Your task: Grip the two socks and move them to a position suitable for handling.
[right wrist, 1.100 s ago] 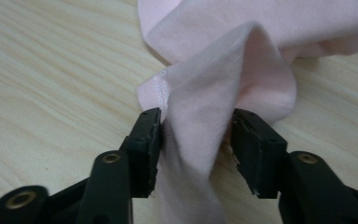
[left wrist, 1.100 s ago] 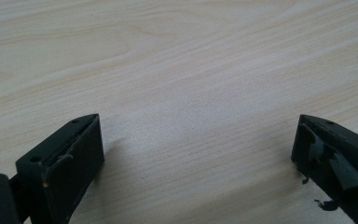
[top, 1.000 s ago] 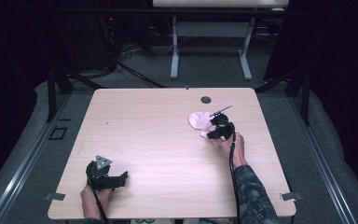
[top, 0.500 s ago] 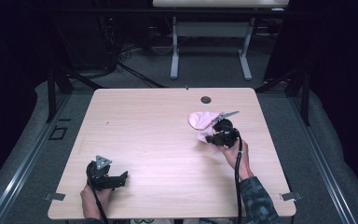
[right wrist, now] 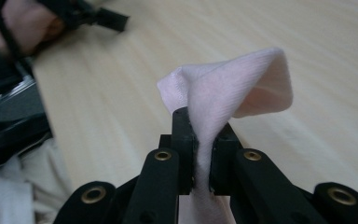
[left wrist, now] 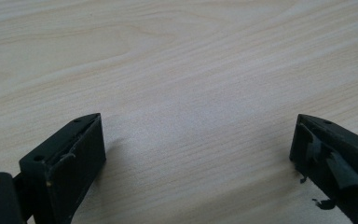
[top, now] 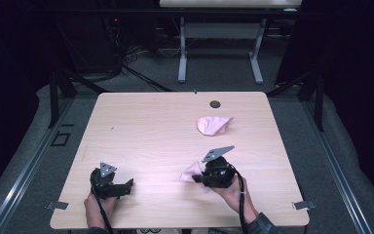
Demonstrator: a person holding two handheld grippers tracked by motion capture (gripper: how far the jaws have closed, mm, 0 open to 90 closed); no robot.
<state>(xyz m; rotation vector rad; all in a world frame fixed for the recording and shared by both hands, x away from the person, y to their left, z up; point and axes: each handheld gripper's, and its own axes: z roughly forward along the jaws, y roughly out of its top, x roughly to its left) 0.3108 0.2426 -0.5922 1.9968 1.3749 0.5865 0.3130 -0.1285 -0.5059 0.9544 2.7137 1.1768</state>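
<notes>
Pinching a pink cloth (right wrist: pixel 223 93) between its fingers (right wrist: pixel 182 140), the right gripper (top: pixel 200 179) clamps tight while the left gripper (top: pixel 129 184) gapes, released.

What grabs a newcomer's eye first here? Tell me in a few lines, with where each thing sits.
The small pink cloth piece pinched in the right tongs, held near the front right of the pale wooden table. Next, a second crumpled pink cloth lying alone toward the table's far right, close to a small dark round hole. The left tongs rest at the front left, jaws spread wide with nothing between them.
</notes>
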